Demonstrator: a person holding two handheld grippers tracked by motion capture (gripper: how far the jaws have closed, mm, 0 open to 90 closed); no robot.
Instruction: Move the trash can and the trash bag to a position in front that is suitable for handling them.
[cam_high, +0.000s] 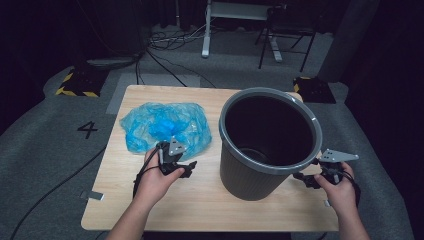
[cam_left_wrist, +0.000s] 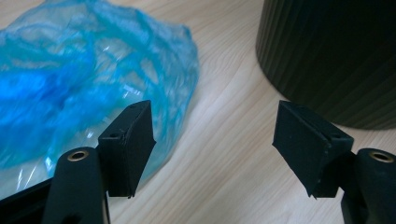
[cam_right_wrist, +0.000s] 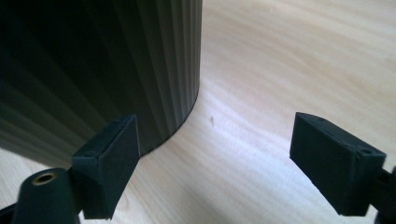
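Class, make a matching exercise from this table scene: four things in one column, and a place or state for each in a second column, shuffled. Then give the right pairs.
Things:
1. blue bag
2. bin
3. left gripper
4. right gripper

Places or states:
A. upright, nothing in it
B. open, by the bin's right side
C. crumpled, on the table's left half
D. open, at the bag's near edge

Pairs: 1-C, 2-A, 3-D, 4-B
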